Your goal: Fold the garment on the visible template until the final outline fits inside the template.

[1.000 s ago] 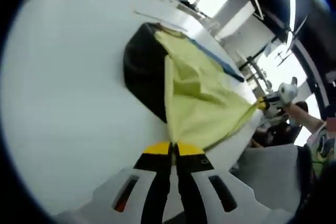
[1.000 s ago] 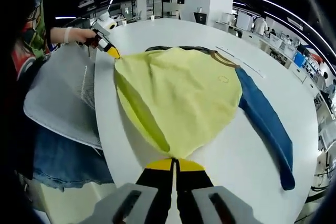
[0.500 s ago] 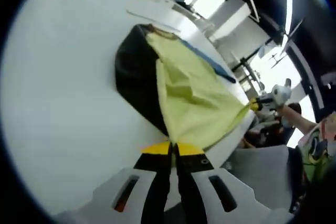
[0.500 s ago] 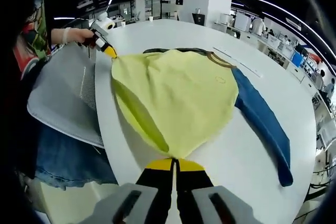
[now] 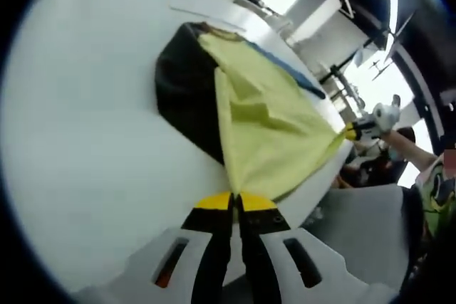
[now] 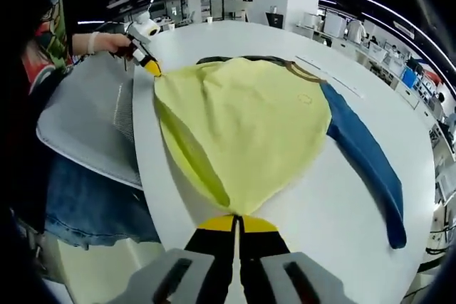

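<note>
A: What has shifted in the last second?

B: Little. The yellow shirt (image 6: 242, 129) stays stretched between the two tools, its hem taut along the near edge of the white worktop (image 6: 335, 211). In the right gripper view the blue sleeve (image 6: 367, 161) now trails a little further toward the far side, so the pull has dragged the cloth slightly, though the camera moved too.

A: And the grips?

B: The right hand-held gripper (image 6: 237, 220) has its jaws pressed together on one hem corner. The left hand-held gripper (image 5: 236, 198) is likewise clamped on the other corner (its yellow tips meet with cloth between them).

A: So where does that leave the fold?

B: Not begun, I judge. The dark template (image 5: 187, 97) lies under the shirt's collar end, showing beside the yellow in the left gripper view, and the shirt spreads well past it.

A: Anything in the way?

B: A grey chair (image 6: 85, 133) sits just beside the worktop edge, with the person's jeans (image 6: 92, 208) below it.
</note>
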`<state>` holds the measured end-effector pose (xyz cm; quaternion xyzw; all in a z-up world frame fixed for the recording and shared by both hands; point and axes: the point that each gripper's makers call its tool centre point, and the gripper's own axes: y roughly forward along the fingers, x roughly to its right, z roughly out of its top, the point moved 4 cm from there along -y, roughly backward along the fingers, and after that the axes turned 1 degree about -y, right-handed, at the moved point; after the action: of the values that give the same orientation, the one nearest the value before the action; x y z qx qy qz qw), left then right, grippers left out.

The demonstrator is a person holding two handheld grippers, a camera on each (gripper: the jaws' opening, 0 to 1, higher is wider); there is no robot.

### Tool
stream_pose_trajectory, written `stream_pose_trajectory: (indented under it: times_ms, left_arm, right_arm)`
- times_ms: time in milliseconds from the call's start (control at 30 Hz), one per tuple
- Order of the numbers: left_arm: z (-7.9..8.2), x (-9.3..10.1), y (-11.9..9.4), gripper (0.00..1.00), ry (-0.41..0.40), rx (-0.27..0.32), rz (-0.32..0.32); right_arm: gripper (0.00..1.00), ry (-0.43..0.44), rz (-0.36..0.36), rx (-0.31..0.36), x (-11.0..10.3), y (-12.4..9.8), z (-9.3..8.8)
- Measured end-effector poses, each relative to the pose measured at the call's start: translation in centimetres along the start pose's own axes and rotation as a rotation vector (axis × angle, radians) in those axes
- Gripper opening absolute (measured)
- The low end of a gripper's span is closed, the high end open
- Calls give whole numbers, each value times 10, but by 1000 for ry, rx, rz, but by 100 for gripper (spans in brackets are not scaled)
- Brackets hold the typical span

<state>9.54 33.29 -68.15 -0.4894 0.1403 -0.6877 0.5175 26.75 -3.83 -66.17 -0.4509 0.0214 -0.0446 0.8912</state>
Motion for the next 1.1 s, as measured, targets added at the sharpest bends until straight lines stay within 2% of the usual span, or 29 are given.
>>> stream_pose_trajectory:
  times_ms: [233,367,767,1100]
  left_arm:
    - [-4,-4,4,0,-4,-25,10]
    - [-5,-5,5,0,-28,-28,4]
    - [-7,-7,6,0,-25,-30,9]
    - [-7,-7,6,0,-16,-27,5]
  right_arm:
    - [0,-11,19,-20,-4,7,-7]
    - [0,-14,16,-23,-4,9,-9]
    - [0,-17,9,-45,-4,8,-15]
    - [1,-10,-10,-14,-4,10,-7]
